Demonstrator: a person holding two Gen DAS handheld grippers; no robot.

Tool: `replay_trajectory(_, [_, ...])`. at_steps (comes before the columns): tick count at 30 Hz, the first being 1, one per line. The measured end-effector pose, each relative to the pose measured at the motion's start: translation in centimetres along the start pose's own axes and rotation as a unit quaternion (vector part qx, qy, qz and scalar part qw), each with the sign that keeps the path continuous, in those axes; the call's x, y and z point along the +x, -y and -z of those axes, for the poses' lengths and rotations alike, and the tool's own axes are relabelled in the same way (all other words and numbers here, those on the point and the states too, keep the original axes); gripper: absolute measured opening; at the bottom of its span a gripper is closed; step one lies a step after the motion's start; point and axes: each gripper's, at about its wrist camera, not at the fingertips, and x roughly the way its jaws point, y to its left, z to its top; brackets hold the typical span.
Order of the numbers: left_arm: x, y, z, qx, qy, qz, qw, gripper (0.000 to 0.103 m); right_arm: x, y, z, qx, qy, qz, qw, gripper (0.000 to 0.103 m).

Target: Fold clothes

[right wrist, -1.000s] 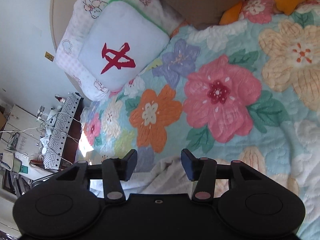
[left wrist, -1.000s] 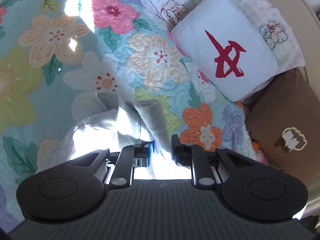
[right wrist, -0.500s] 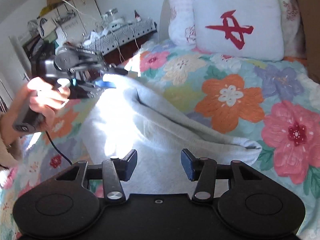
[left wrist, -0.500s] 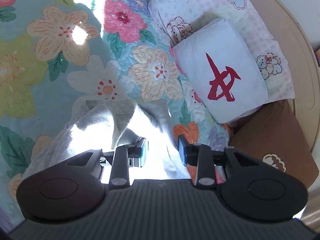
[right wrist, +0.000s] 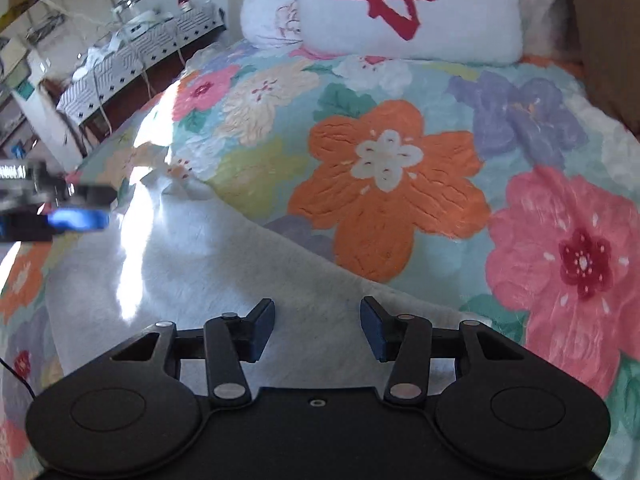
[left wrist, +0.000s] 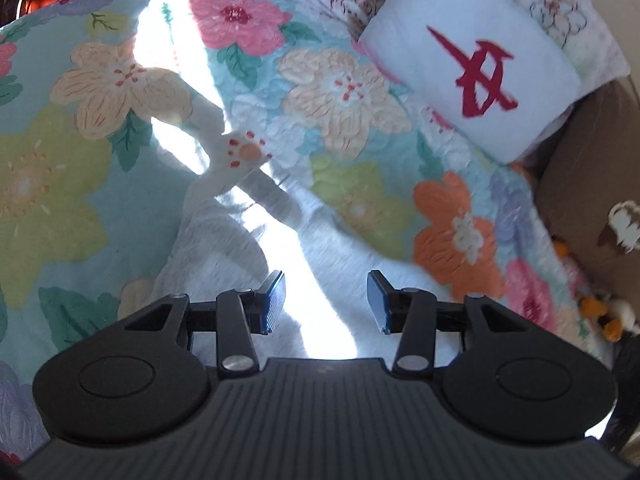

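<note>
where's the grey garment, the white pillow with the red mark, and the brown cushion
grey garment (right wrist: 240, 280): right wrist view, its flat middle
white pillow with the red mark (left wrist: 472, 64): left wrist view, on its face
brown cushion (left wrist: 588, 184): left wrist view, its plain side

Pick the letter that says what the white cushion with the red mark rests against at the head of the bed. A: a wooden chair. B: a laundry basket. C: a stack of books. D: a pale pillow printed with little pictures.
D: the white cushion leans on a pale pillow printed with small pictures, above the flowered quilt.
</note>
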Motion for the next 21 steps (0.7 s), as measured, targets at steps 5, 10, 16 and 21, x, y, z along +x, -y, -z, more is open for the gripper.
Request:
replay_trajectory(5, [2.7,2.8,-0.4,0.073,-0.026,0.008,0.9970,0.044,-0.5,-1.1,-0.7,0.004,0.013,-0.020,1.000,0.050])
replay_trajectory(10, [5.6,4.8,-2.0,0.119,-0.036,-0.058,0.9906,0.046,0.9,-1.6,-1.3,-0.020,0.000,0.021,1.000,0.049])
replay_trajectory(16, [5.3,4.5,-2.1,0.138,-0.022,-0.071,0.9877,0.047,0.1,0.2,-0.2,0.007,-0.014,0.074,0.997,0.037])
replay_trajectory(21, [2.8,4.2,-1.3,0.147,0.012,-0.112,0.9827,0.043,-3.1,-1.3,1.5,0.002,0.018,0.092,0.996,0.048])
